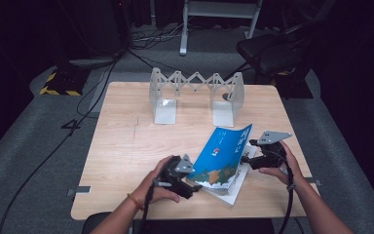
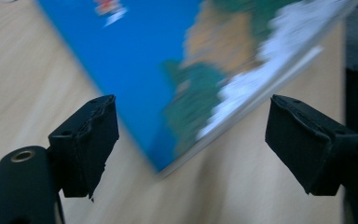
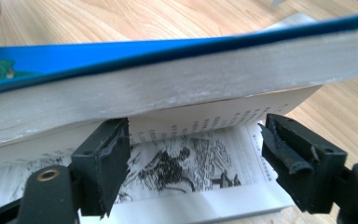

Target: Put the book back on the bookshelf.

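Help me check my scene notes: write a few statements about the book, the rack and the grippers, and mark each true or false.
1. The blue book lies partly open, its cover lifted. True.
2. The left gripper is clamped on the book. False: its jaws stand apart with the book's corner beyond them.
3. The metal rack stands at the table's far side. True.
4. The rack holds several books. False: nothing stands in it.
5. The right gripper faces printed pages. True.

table (image 1: 126, 146): wooden | expanding metal rack (image 1: 196, 95): far edge, upright | chair (image 1: 272, 51): behind table
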`<state>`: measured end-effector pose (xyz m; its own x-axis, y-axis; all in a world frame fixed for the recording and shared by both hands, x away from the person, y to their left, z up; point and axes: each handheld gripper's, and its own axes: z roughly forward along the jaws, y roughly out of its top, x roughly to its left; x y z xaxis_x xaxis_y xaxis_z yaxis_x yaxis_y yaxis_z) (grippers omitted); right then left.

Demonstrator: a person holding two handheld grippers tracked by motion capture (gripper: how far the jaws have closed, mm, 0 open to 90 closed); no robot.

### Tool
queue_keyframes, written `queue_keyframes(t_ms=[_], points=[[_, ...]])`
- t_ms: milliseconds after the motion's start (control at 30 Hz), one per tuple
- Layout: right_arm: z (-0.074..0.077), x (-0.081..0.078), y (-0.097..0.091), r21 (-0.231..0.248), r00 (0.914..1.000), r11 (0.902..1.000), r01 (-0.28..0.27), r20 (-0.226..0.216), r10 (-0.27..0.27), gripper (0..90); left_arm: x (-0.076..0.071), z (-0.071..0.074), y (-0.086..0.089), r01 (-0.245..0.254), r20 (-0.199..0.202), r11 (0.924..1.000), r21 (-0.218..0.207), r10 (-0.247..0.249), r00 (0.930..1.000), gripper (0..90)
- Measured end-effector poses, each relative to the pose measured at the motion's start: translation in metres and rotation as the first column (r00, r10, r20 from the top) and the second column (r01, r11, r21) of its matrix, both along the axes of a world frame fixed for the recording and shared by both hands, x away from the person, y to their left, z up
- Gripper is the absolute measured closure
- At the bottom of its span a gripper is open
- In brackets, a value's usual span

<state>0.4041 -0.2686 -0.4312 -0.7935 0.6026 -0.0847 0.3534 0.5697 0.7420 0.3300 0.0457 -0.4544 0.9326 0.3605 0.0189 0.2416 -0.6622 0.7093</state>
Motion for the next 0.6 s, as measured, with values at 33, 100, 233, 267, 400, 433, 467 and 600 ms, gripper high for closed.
queue_keyframes(t_ms=[33, 100, 233, 267, 400, 433, 467, 600], points=[[0.000, 0.000, 0.000, 0.000, 1.0000, 1.0000, 0.000, 0.000, 0.000, 23.8, 0.000, 0.000, 0.000, 0.000, 0.000, 1.0000, 0.000, 0.000, 1.0000, 18.9], [0.001, 0.002, 0.002, 0.017, 1.0000, 0.9999, -0.001, -0.004, 0.001, 23.8, -0.009, 0.000, -0.023, 0.024, 0.008, 0.9997, 0.007, -0.024, 0.9997, 18.4], [0.004, 0.004, 0.005, 0.028, 1.0000, 0.9996, -0.001, -0.006, 0.002, 23.8, -0.017, -0.006, -0.050, 0.018, 0.014, 0.9995, 0.027, -0.018, 0.9997, 18.0], [0.004, 0.004, 0.005, 0.028, 1.0000, 0.9996, -0.001, -0.006, 0.002, 23.8, -0.017, -0.006, -0.050, 0.018, 0.014, 0.9995, 0.027, -0.018, 0.9997, 15.8], [0.007, 0.005, 0.011, 0.022, 0.9999, 0.9997, 0.007, 0.013, -0.007, 23.8, -0.019, -0.012, -0.064, -0.042, 0.060, 0.9990, 0.012, 0.041, 0.9973, 15.8], [0.008, 0.004, 0.012, 0.026, 0.9999, 0.9996, 0.010, 0.010, -0.010, 23.8, -0.018, -0.012, -0.065, -0.066, 0.067, 0.9977, 0.012, 0.065, 0.9956, 15.8], [0.008, 0.005, 0.013, 0.035, 0.9998, 0.9993, 0.010, 0.014, -0.011, 23.8, -0.018, -0.013, -0.066, -0.081, 0.075, 0.9966, 0.010, 0.081, 0.9939, 16.0], [0.010, 0.007, 0.015, 0.057, 0.9997, 0.9982, 0.017, 0.017, -0.018, 23.8, -0.019, -0.013, -0.066, -0.133, 0.131, 0.9908, 0.028, 0.128, 0.9831, 22.3]])
